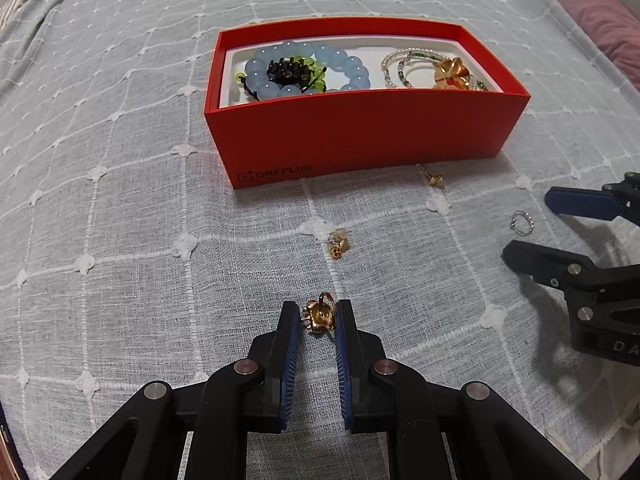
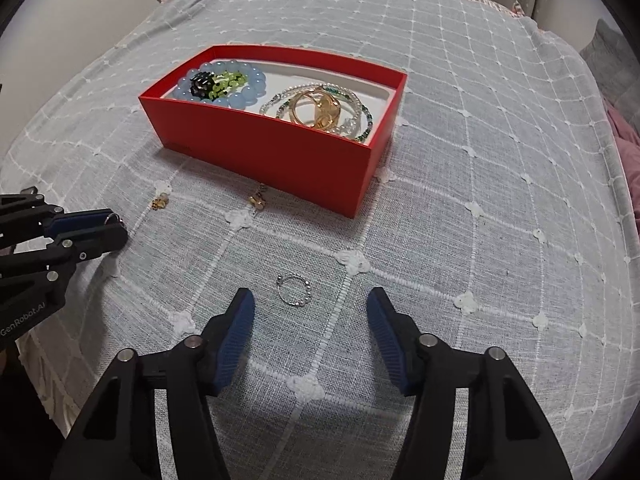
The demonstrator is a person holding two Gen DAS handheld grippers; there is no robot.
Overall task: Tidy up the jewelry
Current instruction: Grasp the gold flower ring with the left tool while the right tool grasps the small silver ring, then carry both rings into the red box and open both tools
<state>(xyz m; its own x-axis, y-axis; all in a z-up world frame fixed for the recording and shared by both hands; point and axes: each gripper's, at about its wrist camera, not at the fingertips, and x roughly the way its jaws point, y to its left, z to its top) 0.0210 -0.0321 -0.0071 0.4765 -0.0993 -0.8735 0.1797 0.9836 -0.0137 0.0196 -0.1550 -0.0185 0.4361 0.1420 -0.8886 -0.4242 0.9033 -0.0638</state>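
Left wrist view: our left tool (image 1: 319, 314) pinches a light, slippery gold ring (image 1: 320, 315) across its band, while our right tool (image 2: 310, 306) gapes above a silver ring (image 2: 294, 289).

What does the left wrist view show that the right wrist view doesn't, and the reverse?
Left wrist only: the gold ring clamped in the left hand-held gripper, and the OnePlus logo.

Right wrist only: the right hand-held gripper seen from behind, open, not gripping the silver ring ahead of it.

Both: the red box of bracelets, that silver ring, two small gold pieces on the cloth.
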